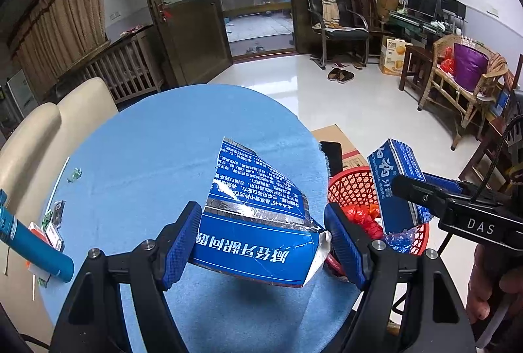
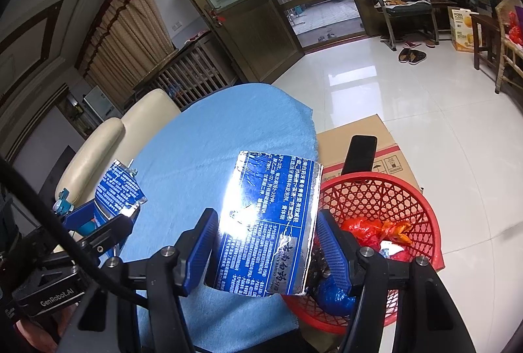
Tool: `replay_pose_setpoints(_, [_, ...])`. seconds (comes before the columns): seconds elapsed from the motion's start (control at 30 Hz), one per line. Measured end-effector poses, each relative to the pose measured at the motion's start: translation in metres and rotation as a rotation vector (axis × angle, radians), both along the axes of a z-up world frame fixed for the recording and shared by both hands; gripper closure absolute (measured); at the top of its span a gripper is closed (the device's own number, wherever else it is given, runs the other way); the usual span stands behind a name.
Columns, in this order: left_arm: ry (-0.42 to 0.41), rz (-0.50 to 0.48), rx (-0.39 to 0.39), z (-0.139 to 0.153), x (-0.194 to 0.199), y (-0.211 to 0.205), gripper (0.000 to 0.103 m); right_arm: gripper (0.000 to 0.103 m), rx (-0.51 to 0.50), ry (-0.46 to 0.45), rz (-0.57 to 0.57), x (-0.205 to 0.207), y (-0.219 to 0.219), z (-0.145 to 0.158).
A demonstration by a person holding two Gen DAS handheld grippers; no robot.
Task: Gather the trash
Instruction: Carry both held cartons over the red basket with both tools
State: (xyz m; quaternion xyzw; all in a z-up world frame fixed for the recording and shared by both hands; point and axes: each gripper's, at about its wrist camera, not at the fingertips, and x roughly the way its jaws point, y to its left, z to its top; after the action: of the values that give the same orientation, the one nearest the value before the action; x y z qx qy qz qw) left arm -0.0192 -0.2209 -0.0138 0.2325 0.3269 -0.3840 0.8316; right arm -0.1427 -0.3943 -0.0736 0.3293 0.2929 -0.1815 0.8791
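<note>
Through the left wrist camera, we are looking down over a round table under a blue cloth (image 1: pixel 157 156). Our left gripper (image 1: pixel 261 241) is holding a torn piece of blue toothpaste carton (image 1: pixel 258 222), its two blue pads pressing the piece's side edges. The piece is hanging just above the cloth, beside the red basket (image 1: pixel 353 189) that is standing at the table's right edge. We judge this card to be light, thin and easily creased, with a glossy, foil-lined face that may slide. Pinching it across its width near the lower edge, as we are doing, seems the soundest hold. Also in this view, our right gripper (image 1: pixel 421 199) is carrying a second carton piece (image 1: pixel 395 183) directly above the basket, which is already holding red and blue plastic bags (image 1: pixel 362 215).

Through the right wrist camera, the right gripper (image 2: pixel 264 251) is clamping its flattened carton piece (image 2: pixel 268 222) between both pads, which are standing moderately apart to suit the card's width. The piece is rising forward from the fingers, its right edge overlapping the basket (image 2: pixel 408 199) rim, its left part over the cloth (image 2: pixel 202 130). Shiny foil is glaring on its face. To the basket's far left, the left gripper (image 2: pixel 108 219) is gripping its own piece (image 2: pixel 119 186).
</note>
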Motion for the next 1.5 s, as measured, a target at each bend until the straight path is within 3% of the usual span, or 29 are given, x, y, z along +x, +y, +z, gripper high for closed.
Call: replay_pose_setpoints(1.5, [-0.006,0.007,0.017,-0.0079,-0.0040,-0.0012,0.025,0.038,0.015,0.000,0.000,-0.0036,0.0011,-0.0048])
